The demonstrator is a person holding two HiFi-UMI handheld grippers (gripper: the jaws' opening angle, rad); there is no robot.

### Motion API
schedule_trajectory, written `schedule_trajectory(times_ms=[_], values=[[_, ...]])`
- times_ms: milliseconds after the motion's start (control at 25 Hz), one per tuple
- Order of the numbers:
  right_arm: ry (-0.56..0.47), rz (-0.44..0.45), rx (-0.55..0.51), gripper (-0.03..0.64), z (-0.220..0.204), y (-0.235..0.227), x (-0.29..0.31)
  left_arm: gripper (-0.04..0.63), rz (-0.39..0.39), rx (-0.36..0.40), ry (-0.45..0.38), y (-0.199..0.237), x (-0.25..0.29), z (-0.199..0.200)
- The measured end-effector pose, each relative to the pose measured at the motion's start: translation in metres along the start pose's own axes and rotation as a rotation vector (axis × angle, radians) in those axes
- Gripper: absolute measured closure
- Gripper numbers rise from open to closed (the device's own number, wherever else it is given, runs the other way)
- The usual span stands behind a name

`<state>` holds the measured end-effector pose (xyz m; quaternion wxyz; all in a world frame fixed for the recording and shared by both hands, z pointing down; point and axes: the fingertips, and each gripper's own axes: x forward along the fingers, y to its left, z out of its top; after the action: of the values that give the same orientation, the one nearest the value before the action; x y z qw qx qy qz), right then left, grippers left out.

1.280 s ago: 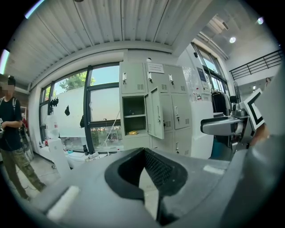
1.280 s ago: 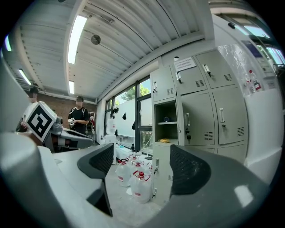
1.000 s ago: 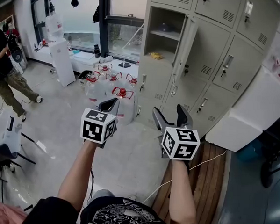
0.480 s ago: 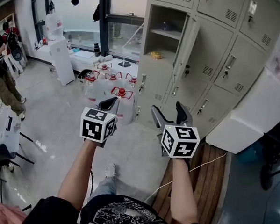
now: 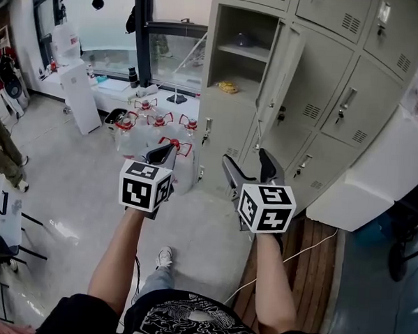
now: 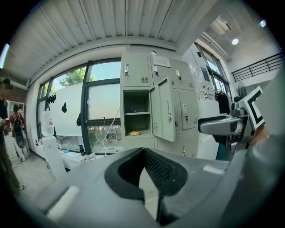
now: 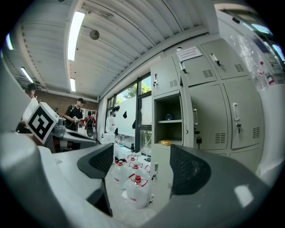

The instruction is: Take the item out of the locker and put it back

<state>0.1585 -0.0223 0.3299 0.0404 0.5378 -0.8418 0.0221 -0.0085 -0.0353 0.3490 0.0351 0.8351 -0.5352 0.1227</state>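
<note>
Closer to the locker (image 5: 225, 129) now; left claw (image 5: 164, 153) pinched together, right claw (image 5: 245, 161) gaping, empty; yellow item (image 5: 228, 87) looks light, soft: pinch its middle.

Straight ahead of my left tongs (image 5: 169, 149) and my right tongs (image 5: 246, 162) stands a wall of grey lockers (image 5: 325, 85), which runs on past the right tongs to the side. Beyond the left tongs, a tall window (image 5: 174, 53) in a dark frame lets in daylight over a low white table (image 5: 122, 90). Red-capped water jugs (image 5: 138, 128) cluster on the pale, glossy floor (image 5: 75, 191) just past the left tongs. Wooden planks (image 5: 316, 256) lie under my right tongs, beside a big white box (image 5: 376, 178). Overhead, a ribbed ceiling (image 7: 116, 40) carries a lit strip light (image 7: 75, 33).
</note>
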Motion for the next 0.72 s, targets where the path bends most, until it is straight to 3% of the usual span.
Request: schedule_trajectory(times_ms=[720], values=[[0.062,-0.083,0.001,0.213,0.019,-0.014,0.156,0.594,-0.109,-0.008,0.042,0.113,0.126,0.019]])
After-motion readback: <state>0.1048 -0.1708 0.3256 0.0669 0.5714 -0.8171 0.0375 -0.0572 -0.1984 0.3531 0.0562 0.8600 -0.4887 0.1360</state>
